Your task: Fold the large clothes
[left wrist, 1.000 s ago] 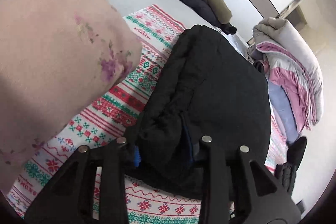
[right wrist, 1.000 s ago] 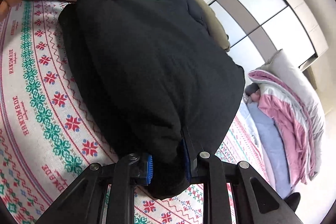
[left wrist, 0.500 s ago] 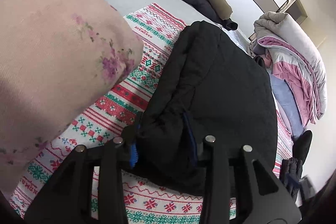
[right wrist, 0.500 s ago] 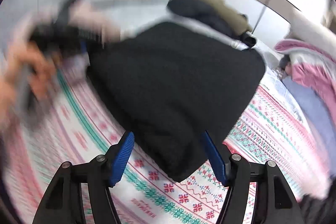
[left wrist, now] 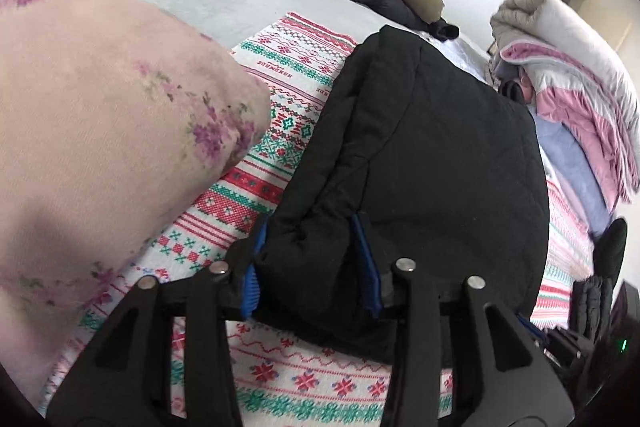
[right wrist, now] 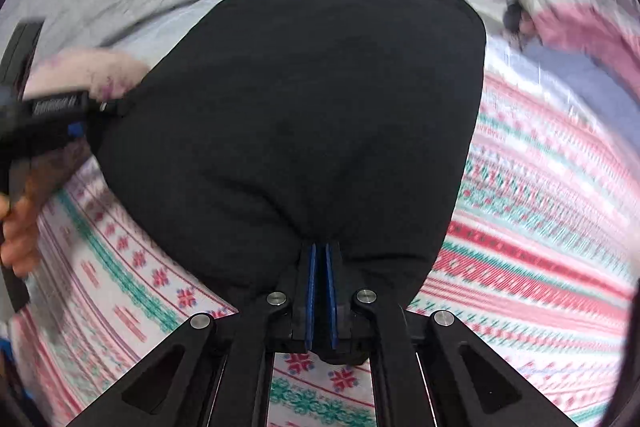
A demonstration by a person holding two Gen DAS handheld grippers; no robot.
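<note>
Tilting steeply down, the left gripper (left wrist: 310, 267) is opening around the black coat's (left wrist: 420, 147) edge at six o'clock; the right gripper (right wrist: 320, 291) is pinched closed against the coat on the patterned blanket (right wrist: 520, 247).

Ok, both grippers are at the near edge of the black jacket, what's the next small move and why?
Probably spread the left gripper the rest of the way and back it off. Its fingers are opening with a thick fold of the black jacket between them, while the right gripper is pinched shut at the hem, so the bundle lies folded on the patterned blanket.
</note>
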